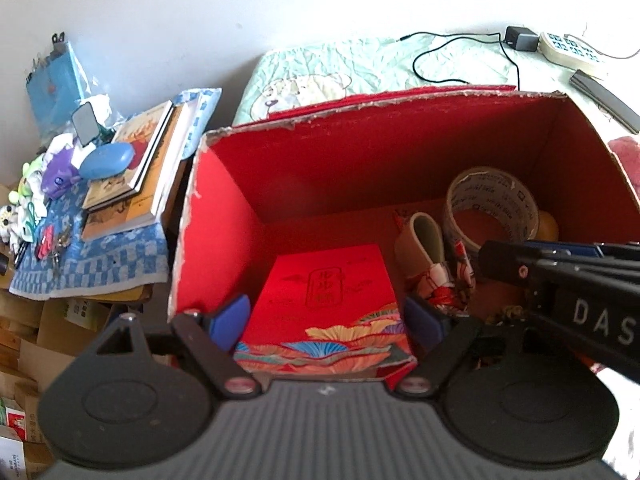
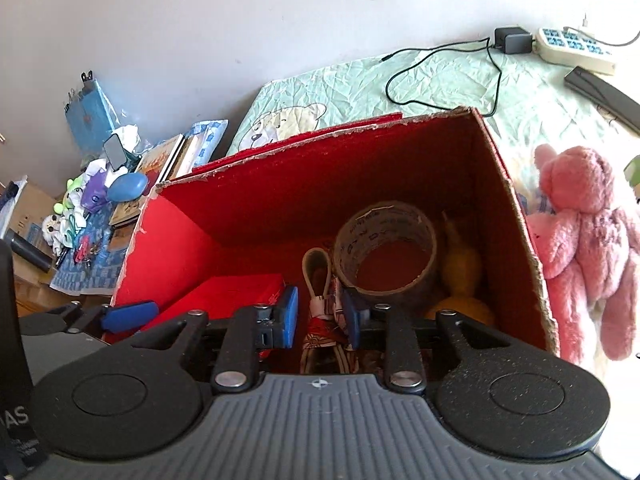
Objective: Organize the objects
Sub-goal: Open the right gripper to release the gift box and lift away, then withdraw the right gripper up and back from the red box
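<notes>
A big red cardboard box (image 1: 224,208) (image 2: 168,236) stands open on the bed. Inside lie a flat red gift box (image 1: 326,304) (image 2: 224,296), a tape roll (image 1: 492,208) (image 2: 384,252), a yellow gourd (image 2: 460,276) and a folded patterned item (image 1: 436,276) (image 2: 324,320). My left gripper (image 1: 326,318) is open, with its blue fingers on either side of the gift box. My right gripper (image 2: 320,316) is in the box, its fingers close on both sides of the patterned item.
A pink plush bear (image 2: 584,240) lies right of the box. A side table (image 1: 96,240) to the left holds books, a blue case and small toys. A power strip (image 1: 572,50), charger cable and dark remote lie on the bed behind.
</notes>
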The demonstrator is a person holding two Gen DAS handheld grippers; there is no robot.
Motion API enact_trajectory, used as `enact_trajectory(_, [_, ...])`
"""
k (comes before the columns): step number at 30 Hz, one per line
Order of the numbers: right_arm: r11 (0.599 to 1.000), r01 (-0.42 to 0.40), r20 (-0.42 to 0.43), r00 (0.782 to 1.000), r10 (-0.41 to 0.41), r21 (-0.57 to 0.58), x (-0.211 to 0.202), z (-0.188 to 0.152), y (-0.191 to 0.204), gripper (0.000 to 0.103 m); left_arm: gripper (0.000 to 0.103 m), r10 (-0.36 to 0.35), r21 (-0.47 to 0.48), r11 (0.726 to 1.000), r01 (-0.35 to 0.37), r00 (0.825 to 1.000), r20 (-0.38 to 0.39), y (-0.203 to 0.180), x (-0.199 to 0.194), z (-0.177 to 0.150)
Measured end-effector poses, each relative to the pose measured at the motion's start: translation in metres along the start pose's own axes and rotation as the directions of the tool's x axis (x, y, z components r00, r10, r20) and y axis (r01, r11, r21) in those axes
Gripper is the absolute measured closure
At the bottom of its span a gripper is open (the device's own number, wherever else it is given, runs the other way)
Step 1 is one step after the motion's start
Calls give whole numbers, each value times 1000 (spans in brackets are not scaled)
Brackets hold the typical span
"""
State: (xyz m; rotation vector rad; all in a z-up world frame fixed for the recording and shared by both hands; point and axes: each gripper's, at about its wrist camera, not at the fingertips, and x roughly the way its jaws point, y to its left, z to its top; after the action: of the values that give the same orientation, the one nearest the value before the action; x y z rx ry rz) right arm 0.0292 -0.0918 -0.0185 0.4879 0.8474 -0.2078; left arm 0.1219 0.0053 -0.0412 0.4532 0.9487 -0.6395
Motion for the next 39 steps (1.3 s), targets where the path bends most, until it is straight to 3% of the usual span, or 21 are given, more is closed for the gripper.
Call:
enact_trajectory(8, [997,58,54,997,-55,-49,-19,-6,4,69,17,35,-9,999,-34,999,34,0,-15,-3])
enact_trajectory(13, [996,59,84,995,-54,-66,-36,-8,3,68,20,-18,-58,998,21,999,46,7,-31,-5])
enact_trajectory(20, [996,72,160,985,-61,-60,-60,-12,1,55,8,-17,-81,996,25,995,97,1,-58,-10])
enact_trajectory(25, [996,57,181,983,-45,-65,-76,-19,-5,53,4,0,-90,996,11,993,117,-8,-76,-19])
enact_trajectory(33, [997,13,108,994,-4,-81,-89,-37,-16,52,3,38,-115,993,-26,993,111,-10,-95,-51])
enact_trajectory(39, [996,-20,51,998,24,-91,-90,-55,-23,52,3,43,-118,992,-38,998,42,-23,-95,-73])
